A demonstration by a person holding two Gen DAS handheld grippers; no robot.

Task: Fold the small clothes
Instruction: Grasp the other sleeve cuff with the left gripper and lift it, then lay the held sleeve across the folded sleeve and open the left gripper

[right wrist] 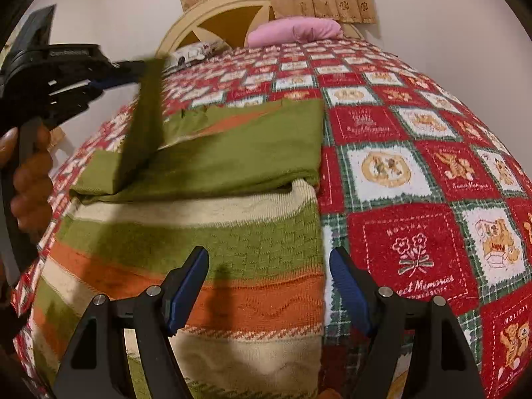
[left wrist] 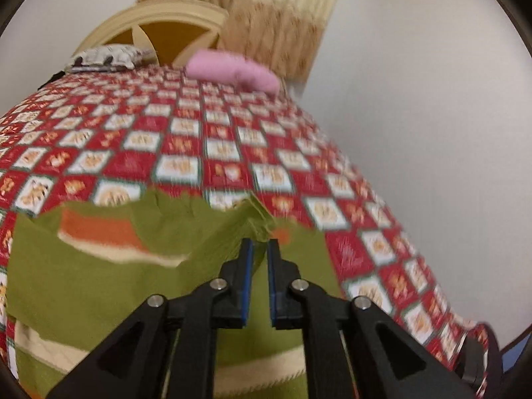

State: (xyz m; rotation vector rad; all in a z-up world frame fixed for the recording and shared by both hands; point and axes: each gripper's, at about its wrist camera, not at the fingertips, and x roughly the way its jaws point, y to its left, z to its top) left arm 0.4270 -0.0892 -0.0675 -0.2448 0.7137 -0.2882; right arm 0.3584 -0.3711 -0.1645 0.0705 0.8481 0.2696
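A small knitted sweater (right wrist: 249,242) with green, orange and cream stripes lies on the bed. Its right sleeve is folded across the chest. My left gripper (left wrist: 260,244) is shut on the green cuff of the left sleeve (left wrist: 257,219) and holds it lifted above the sweater. In the right wrist view this gripper (right wrist: 133,66) is at the upper left, with the sleeve (right wrist: 143,126) hanging from it as a dark green strip. My right gripper (right wrist: 269,266) is open and empty, low over the sweater's right edge near the hem.
The bed is covered by a red, white and green checked blanket (right wrist: 415,199). A pink pillow (right wrist: 296,30) and a patterned pillow (left wrist: 103,56) lie by the cream headboard (left wrist: 149,20). A white wall (left wrist: 432,133) runs along the bed's right side.
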